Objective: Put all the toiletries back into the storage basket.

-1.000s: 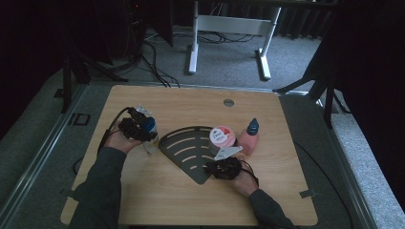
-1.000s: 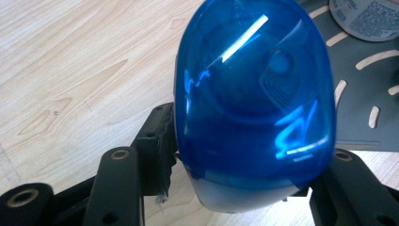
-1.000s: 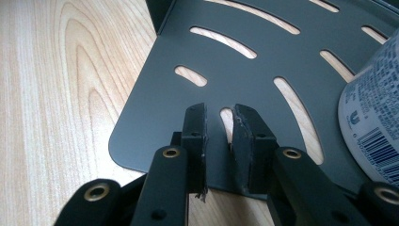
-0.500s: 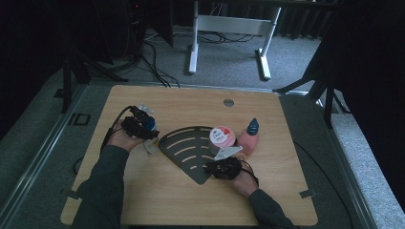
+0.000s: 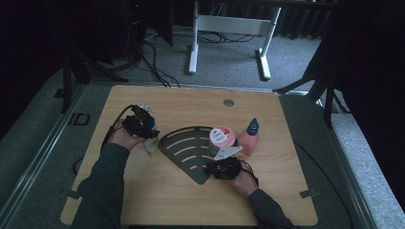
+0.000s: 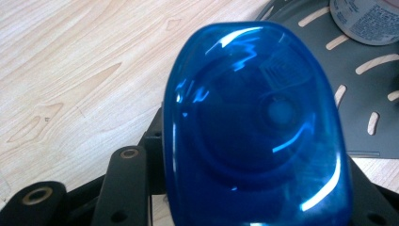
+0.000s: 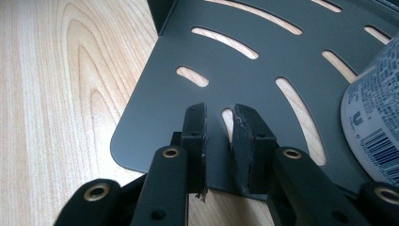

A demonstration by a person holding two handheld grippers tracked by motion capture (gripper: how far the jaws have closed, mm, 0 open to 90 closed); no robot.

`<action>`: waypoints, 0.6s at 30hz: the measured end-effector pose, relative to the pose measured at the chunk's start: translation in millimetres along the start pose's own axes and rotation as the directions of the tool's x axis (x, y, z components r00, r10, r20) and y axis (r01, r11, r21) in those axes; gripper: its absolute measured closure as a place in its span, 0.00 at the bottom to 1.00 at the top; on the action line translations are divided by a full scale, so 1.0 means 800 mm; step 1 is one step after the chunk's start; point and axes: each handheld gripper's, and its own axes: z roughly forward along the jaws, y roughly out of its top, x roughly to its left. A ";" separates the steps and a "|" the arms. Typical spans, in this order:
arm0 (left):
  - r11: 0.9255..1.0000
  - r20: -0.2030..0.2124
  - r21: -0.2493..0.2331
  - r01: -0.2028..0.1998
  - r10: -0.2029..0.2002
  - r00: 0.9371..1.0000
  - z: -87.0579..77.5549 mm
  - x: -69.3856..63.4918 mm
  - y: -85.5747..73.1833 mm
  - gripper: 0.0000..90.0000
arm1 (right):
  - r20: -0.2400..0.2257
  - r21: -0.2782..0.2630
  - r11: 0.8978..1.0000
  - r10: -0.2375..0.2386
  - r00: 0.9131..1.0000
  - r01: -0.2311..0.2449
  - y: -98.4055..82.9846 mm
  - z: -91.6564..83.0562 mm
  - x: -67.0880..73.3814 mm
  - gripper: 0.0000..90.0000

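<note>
- My left gripper (image 5: 143, 125) sits near the left edge of the wooden table (image 5: 162, 200), and a bottle with a blue cap (image 6: 256, 127) stands between its jaws.
- These jaws have just been closing; in the left gripper view the bottle rises from between them, and I cannot tell whether the pads press on it yet.
- In the high view the bottle's pale body (image 5: 151, 143) stands on the table just left of the dark slotted rack (image 5: 184, 148), roughly upright, so its long axis runs up and down and the cap points up toward the gripper camera.
- My right gripper (image 5: 220, 168) is at the rack's near corner, pointing away from me toward the back of the table.
- In the right gripper view its two jaws stand close on either side of the rack's upright edge (image 7: 221, 181), gripping the thin metal.
- A round tub with a pink lid (image 5: 222, 137) stands on the rack's right part.
- A pink bottle with a dark cap (image 5: 249, 138) stands on the table just right of the tub.
</note>
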 end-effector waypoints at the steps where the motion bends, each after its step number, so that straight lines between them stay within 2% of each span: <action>1: 1.000 0.001 0.003 -0.002 0.002 1.000 0.000 0.000 0.000 0.58 | 0.000 0.000 1.000 0.000 1.000 0.000 0.000 0.000 0.000 0.83; 6: 0.998 -0.003 0.055 -0.019 0.019 1.000 0.006 -0.001 0.002 0.58 | -0.001 0.001 1.000 -0.001 1.000 0.001 0.000 0.000 0.000 0.83; 18: 0.997 -0.006 0.078 -0.031 0.031 0.999 0.006 -0.002 0.005 0.59 | -0.002 0.000 1.000 0.000 1.000 0.000 0.000 0.000 0.000 0.83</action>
